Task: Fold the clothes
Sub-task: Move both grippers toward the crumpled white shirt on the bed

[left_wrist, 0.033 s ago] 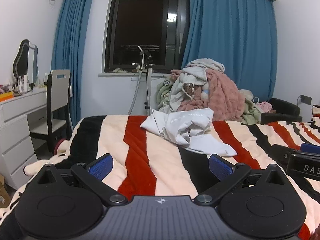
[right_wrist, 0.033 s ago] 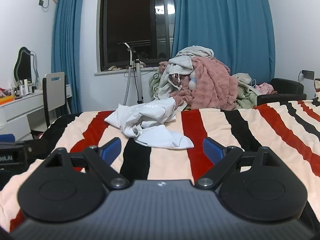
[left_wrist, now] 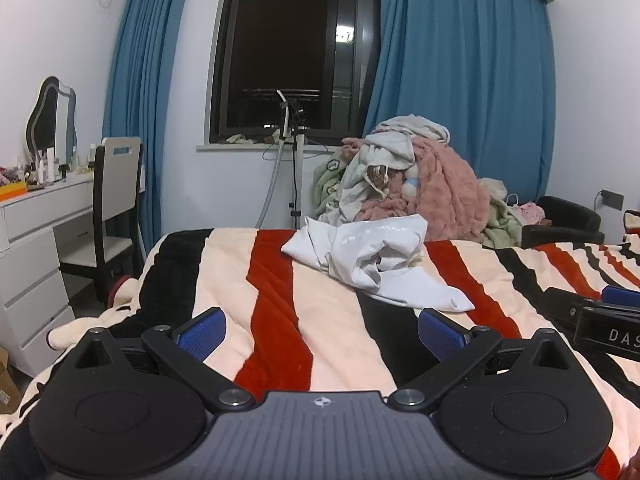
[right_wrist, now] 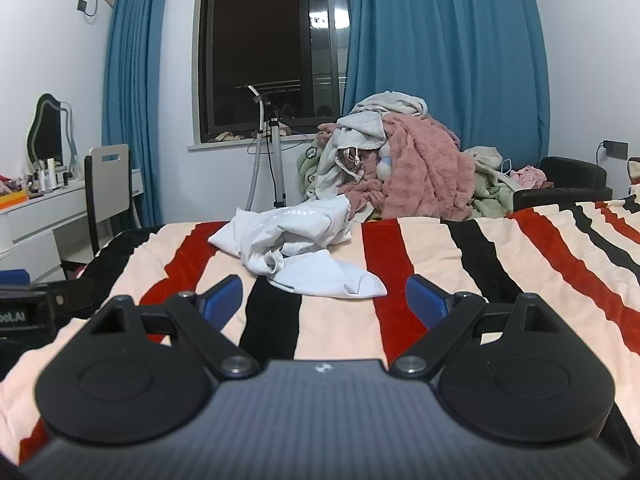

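- White garment (left_wrist: 376, 258): one piece, crumpled in a loose heap, unfolded; lies on the bed toward its far edge, across a red and a cream stripe. One flat flap reaches toward the cameras. Faint print shows on the upper fold. Same item in the right wrist view (right_wrist: 296, 248).
- Blanket (left_wrist: 328, 320): covers the bed; cream with wavy red and black stripes; bears the garment.
- Left tongs (left_wrist: 322, 330): spread wide, blue pads well apart, nothing between them; held low over the blanket, short of the garment, not touching it.
- Right tongs (right_wrist: 324, 298): spread wide, empty; low over the blanket, the garment's near flap just ahead between the pads' line of sight, no contact visible. Part of this tool shows at the right edge of the left wrist view.
- Laundry pile (left_wrist: 416, 184): pink fleece, grey-white and pale green pieces heaped beyond the foot of the bed, under the window.
- Curtains (left_wrist: 460, 92): blue, drawn back on both sides of a dark window (left_wrist: 288, 52).
- Stand (left_wrist: 294, 168): thin upright pole with a hose, in front of the sill.
- Chair (left_wrist: 114, 200): dark frame, pale back, pushed up to a white tabletop (left_wrist: 44, 196) with drawers, a mirror (left_wrist: 52, 120) and small bottles.
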